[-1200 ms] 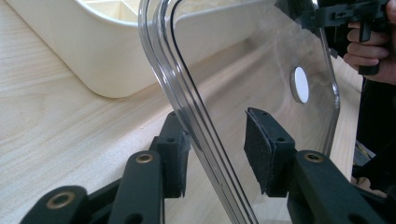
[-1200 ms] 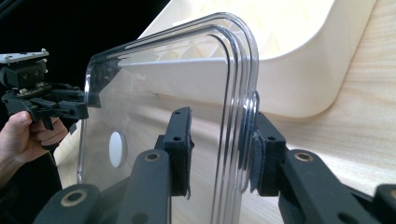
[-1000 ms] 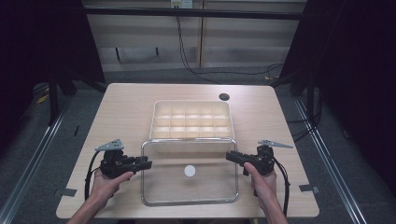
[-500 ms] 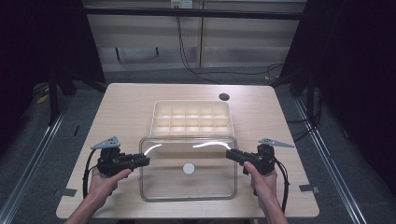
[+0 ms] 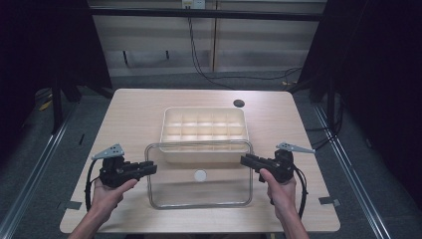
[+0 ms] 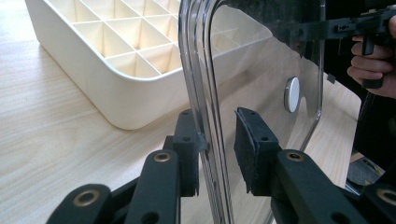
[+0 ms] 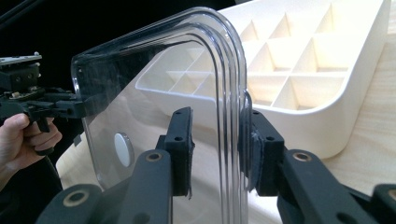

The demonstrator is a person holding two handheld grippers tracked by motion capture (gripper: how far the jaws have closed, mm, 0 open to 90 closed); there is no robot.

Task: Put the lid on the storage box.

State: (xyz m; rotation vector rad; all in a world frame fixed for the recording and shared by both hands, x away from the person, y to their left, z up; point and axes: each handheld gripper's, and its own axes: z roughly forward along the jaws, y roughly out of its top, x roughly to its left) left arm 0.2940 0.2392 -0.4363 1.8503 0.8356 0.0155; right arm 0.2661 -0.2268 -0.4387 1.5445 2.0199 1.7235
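Dark curtains surround the wooden table [image 5: 134,114]. Both forearms reach in low from the near edge (wrists level). The left gripper [image 5: 149,167] has just been closing on the clear lid [image 5: 199,196], the right gripper [image 5: 246,160] pinches its opposite edge, before the compartment tray [image 5: 204,124].

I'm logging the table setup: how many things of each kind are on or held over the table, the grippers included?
Clear lid: 1
Cream divided tray: 1
Grippers, left and right: 2
Total: 4
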